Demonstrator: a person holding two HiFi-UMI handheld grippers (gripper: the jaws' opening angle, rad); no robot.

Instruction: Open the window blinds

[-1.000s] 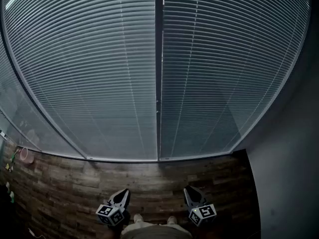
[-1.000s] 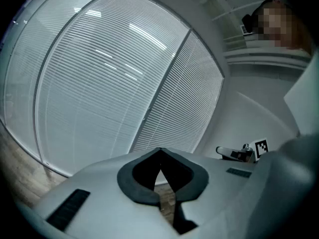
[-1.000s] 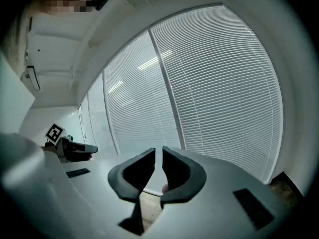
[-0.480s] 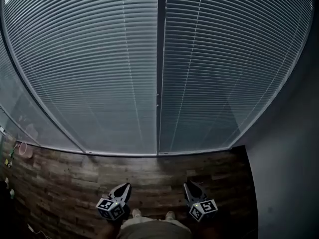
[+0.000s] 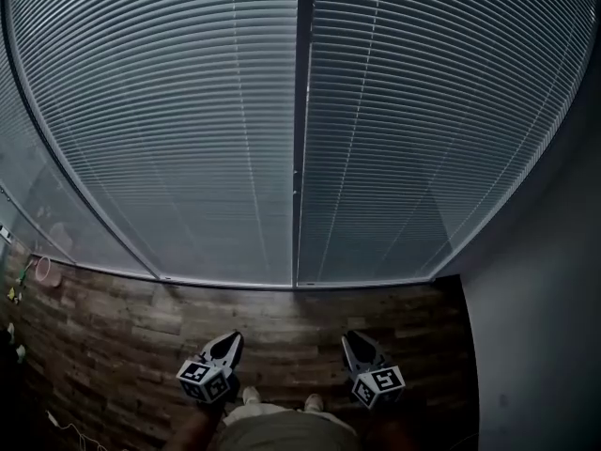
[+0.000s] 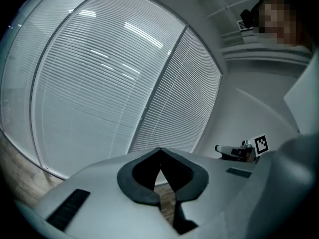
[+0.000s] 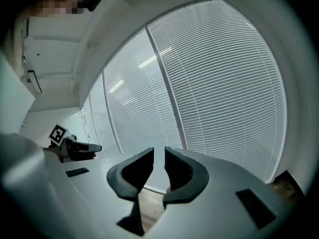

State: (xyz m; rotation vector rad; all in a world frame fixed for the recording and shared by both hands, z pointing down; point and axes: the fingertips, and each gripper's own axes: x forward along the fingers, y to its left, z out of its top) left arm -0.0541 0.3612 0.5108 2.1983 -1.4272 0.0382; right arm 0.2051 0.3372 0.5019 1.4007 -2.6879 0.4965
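Closed slatted blinds cover two window panels, the left panel (image 5: pixel 169 130) and the right panel (image 5: pixel 423 111), split by a dark mullion (image 5: pixel 300 111). Both grippers hang low over the floor, well short of the blinds. The left gripper (image 5: pixel 230 338) is shut, its tips meeting with nothing held (image 6: pixel 159 152). The right gripper (image 5: pixel 355 336) is open, with a narrow gap between its jaws (image 7: pixel 159 154). Those jaws have just been opening a little, and nothing is between them. The slats lie flat and shut in both gripper views.
Wood-plank floor (image 5: pixel 141 327) runs below the window. A grey wall (image 5: pixel 535 327) closes the right side. A small pink object (image 5: pixel 47 271) sits at the far left by the glass. The person's feet (image 5: pixel 246 397) show between the grippers.
The view has drifted: the window's bottom edge sits slightly higher in the frame. Both grippers stay low by the feet. The blinds look the same.
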